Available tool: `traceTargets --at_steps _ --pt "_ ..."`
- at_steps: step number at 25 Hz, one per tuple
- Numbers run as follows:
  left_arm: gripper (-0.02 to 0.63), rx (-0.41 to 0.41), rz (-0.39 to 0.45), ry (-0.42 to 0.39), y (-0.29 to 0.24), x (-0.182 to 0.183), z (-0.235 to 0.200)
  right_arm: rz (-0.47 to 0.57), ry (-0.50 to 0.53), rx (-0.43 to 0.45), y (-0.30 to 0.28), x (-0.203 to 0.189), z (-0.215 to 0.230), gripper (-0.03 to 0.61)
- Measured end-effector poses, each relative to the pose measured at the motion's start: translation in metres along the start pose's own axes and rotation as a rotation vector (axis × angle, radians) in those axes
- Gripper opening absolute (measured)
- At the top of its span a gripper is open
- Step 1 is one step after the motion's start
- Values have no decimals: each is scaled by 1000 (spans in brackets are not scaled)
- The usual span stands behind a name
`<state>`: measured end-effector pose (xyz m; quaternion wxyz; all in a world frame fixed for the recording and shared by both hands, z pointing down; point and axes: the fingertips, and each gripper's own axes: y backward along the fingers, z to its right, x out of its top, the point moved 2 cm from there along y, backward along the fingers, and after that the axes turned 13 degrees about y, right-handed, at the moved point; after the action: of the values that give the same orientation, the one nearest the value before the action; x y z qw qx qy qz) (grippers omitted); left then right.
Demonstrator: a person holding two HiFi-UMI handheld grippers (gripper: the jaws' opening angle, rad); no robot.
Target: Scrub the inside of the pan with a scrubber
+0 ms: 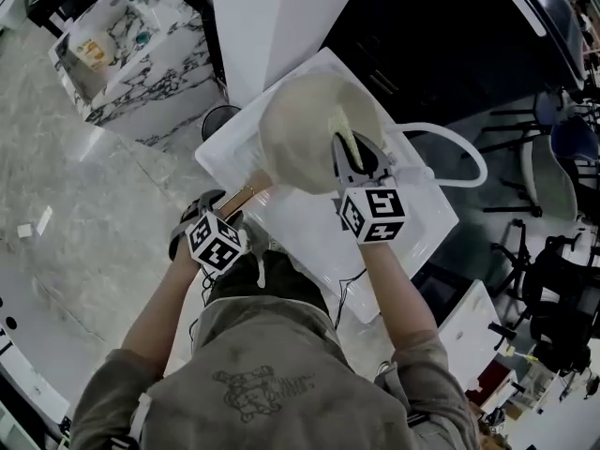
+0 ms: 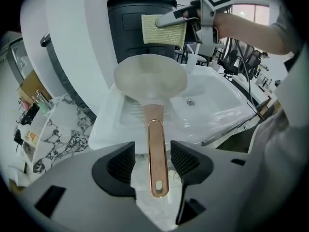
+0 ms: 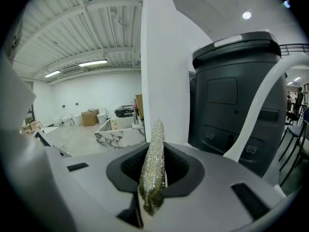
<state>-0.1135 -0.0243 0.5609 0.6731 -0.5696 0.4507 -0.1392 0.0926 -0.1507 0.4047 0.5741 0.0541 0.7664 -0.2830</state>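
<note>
A cream pan [image 1: 305, 139] sits over the left part of a white sink [image 1: 412, 232]; I see into its bowl [image 2: 150, 81] in the left gripper view. Its copper handle [image 2: 157, 153] runs back between the jaws of my left gripper [image 2: 152, 161]. The jaws stand apart, with a gap on the left and the right pad nearly touching. My right gripper [image 1: 354, 162] hangs above the pan's right rim, shut on a yellow-green scrubber [image 1: 345, 139]. The scrubber [image 3: 153, 163] stands edge-on in that gripper [image 3: 153, 175], and from the left it shows as a flat square [image 2: 164, 30].
A dark bin [image 2: 140, 8] and a white pillar [image 3: 161, 57] stand behind the sink. A white curved pipe [image 1: 464, 148] loops at the sink's right. A marble-pattern cabinet [image 1: 141, 64] stands to the far left, and chairs [image 1: 562, 279] crowd the right.
</note>
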Motion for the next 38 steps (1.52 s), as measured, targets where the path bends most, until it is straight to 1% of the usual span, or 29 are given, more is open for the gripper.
traceTargets --at_steps 4,8,11,15,19,24,30,33,36,38 --pt "219 11 -14 1 -13 21 -4 -35 -15 14 -28 -21 10 74" --pt "219 -12 -58 -43 -31 34 1 -56 -37 22 -47 -37 15 74" --pt "219 -26 -88 -60 -44 38 6 -67 -52 29 -54 -46 18 74" --pt "219 -31 -121 -44 -57 43 10 -77 -64 30 -62 -54 27 74" --pt "218 -34 -137 -23 -69 46 11 -80 -61 19 -72 -59 38 74" --pt "218 -56 -153 10 -75 46 14 -89 -1 -27 -86 -64 50 74" --pt "215 -89 -172 38 -83 46 12 -119 73 -134 -111 -79 66 74" --pt "212 -101 -177 39 -84 47 12 -137 104 -187 -121 -86 70 74" --pt "212 -110 -182 39 -83 47 12 -143 140 -201 -130 -86 66 74" --pt "210 -114 -179 43 -83 47 11 -147 173 -182 -138 -87 56 74"
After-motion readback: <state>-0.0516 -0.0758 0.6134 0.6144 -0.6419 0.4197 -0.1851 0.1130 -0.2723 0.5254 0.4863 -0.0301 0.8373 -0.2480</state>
